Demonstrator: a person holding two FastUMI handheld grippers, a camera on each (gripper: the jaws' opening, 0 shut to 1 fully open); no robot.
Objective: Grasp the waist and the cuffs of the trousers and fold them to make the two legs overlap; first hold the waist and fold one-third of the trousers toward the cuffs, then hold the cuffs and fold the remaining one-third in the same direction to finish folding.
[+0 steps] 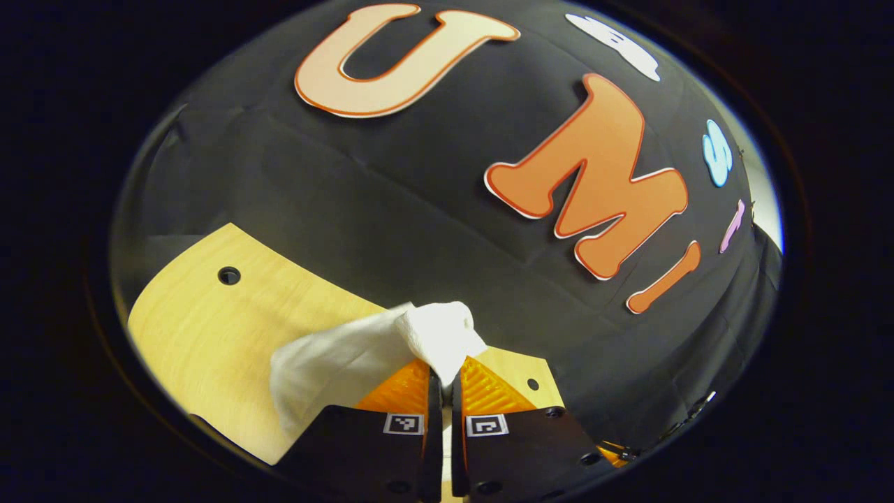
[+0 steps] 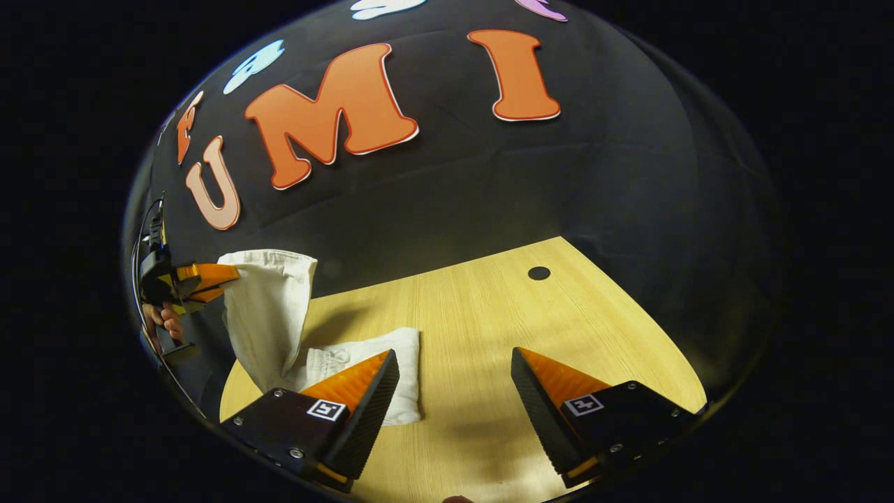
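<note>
White trousers (image 1: 349,356) hang from my left gripper (image 1: 443,374), which is shut on a bunched end of the cloth raised above the wooden table (image 1: 209,335). In the right gripper view the left gripper (image 2: 234,276) holds that end up at the far left, and the trousers (image 2: 269,314) drape down to the table, where the elastic waist part (image 2: 370,363) lies flat. My right gripper (image 2: 454,374) stands open above the table with nothing between its fingers; its left finger (image 2: 363,391) hovers over the edge of the lying cloth.
The table (image 2: 559,328) has a round hole (image 2: 538,273) toward its far right and another hole (image 1: 229,275) in the left gripper view. A hand (image 2: 162,320) holds the left gripper's handle. The black booth wall (image 2: 489,181) rises behind the table.
</note>
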